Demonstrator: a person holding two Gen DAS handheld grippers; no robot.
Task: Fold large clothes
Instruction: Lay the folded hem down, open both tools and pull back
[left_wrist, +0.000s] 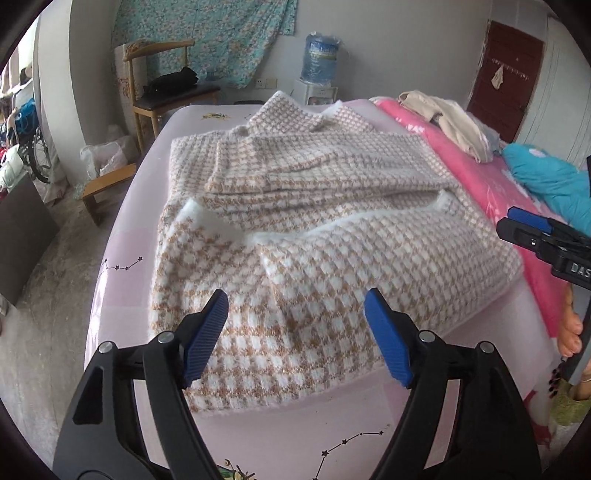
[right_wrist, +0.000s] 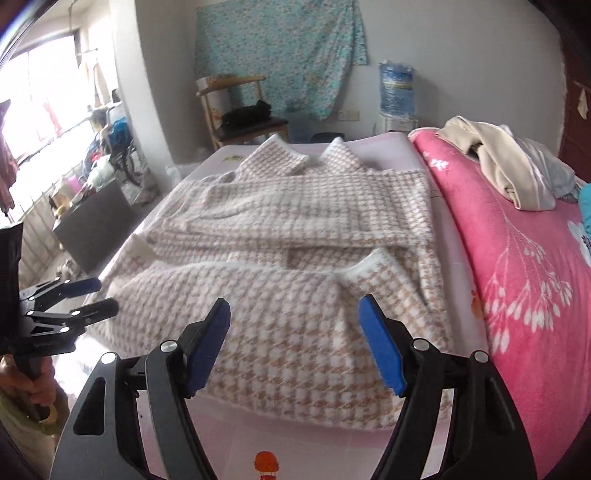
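A large tan-and-white houndstooth garment (left_wrist: 314, 206) (right_wrist: 295, 236) lies on the pale pink bed sheet (left_wrist: 122, 258) (right_wrist: 332, 446), its near part folded back over the rest. My left gripper (left_wrist: 295, 332) hovers open above the garment's near left corner, nothing between its blue pads. It also shows at the left edge of the right wrist view as the left gripper (right_wrist: 96, 295), jaws apart. My right gripper (right_wrist: 293, 332) is open over the near right part of the fold, holding nothing. The right gripper (left_wrist: 524, 221) pokes in at the right edge of the left wrist view.
A pink flowered blanket (right_wrist: 517, 258) (left_wrist: 491, 192) covers the bed's right side, with beige clothes (right_wrist: 509, 166) (left_wrist: 450, 118) and a teal item (left_wrist: 546, 177) on it. A wooden chair (left_wrist: 162, 92), a water dispenser (left_wrist: 319, 62) and a low stool (left_wrist: 107, 184) stand beyond and left of the bed.
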